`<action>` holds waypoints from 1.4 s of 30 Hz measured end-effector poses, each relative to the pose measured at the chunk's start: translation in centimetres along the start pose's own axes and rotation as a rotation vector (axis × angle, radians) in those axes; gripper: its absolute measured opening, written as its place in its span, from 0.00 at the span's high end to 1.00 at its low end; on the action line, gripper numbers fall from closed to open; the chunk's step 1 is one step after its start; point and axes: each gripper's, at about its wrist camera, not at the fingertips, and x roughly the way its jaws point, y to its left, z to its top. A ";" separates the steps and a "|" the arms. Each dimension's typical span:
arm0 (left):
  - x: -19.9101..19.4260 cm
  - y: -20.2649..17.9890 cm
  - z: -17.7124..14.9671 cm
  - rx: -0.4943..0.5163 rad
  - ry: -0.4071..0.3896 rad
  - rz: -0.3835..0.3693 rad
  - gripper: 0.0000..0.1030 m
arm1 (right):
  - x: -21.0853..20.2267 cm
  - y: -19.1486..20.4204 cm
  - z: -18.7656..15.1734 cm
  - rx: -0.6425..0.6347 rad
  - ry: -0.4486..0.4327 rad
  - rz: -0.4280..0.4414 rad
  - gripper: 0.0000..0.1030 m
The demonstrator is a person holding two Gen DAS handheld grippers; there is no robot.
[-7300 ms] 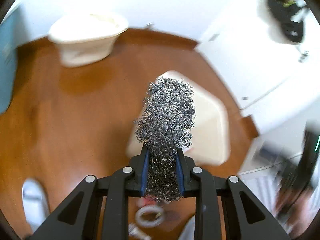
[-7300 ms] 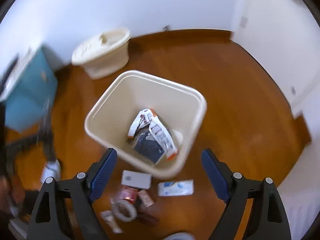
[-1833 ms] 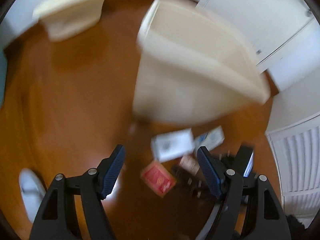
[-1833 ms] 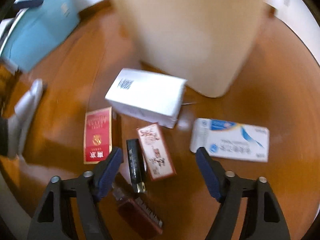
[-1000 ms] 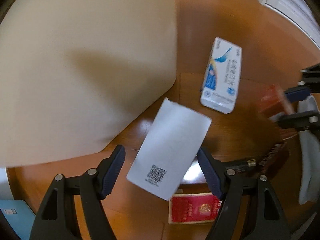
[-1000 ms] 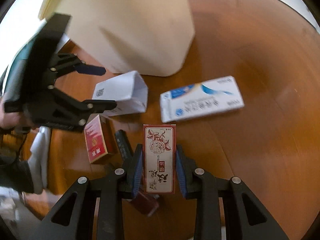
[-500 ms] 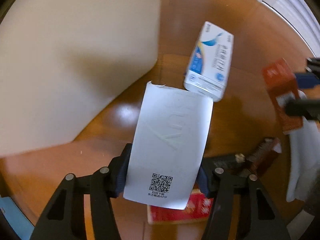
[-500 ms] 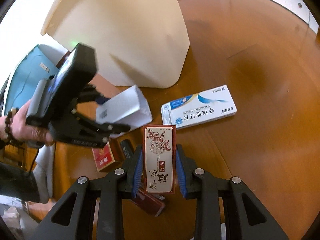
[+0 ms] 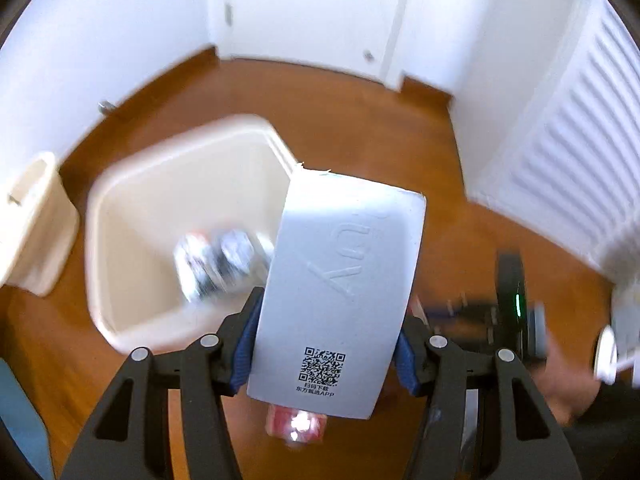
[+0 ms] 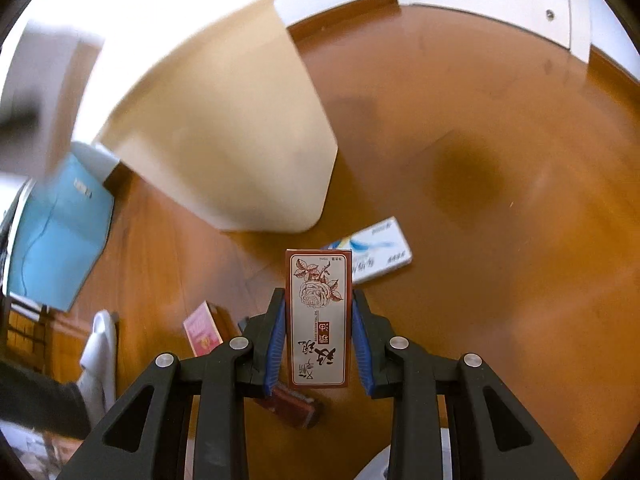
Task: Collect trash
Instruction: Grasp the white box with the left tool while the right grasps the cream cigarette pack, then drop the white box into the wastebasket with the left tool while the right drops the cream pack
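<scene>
My left gripper (image 9: 326, 344) is shut on a white box (image 9: 340, 292) with a QR code, held up above and just right of the cream trash bin (image 9: 120, 208), which has trash inside. My right gripper (image 10: 318, 340) is shut on a small red-and-silver rose-printed box (image 10: 318, 316), low over the floor in front of the bin (image 10: 224, 128). The left gripper with the white box shows blurred at the top left of the right wrist view (image 10: 36, 96).
On the wood floor lie a blue-and-white medicine box (image 10: 380, 254), a red pack (image 10: 202, 326) and a dark red box (image 10: 294, 404). A blue bag (image 10: 56, 232) sits left. A second cream bin (image 9: 28, 220), white doors and a slatted door (image 9: 568, 152) surround.
My left gripper has lifted the white box from floor level to above the bin's opening. My right gripper has kept hold of the rose box and has moved slightly.
</scene>
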 end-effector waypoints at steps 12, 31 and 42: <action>15.3 11.1 5.8 -0.136 0.380 0.282 0.46 | -1.0 -0.7 1.1 0.058 -0.052 0.041 0.69; -1.8 10.8 -4.6 -0.371 -0.079 0.197 0.25 | -9.8 4.0 9.3 -0.122 -0.264 0.009 0.69; 3.9 10.4 -17.5 -0.615 0.131 0.298 0.25 | -4.6 16.5 22.6 -0.467 -0.149 0.048 0.69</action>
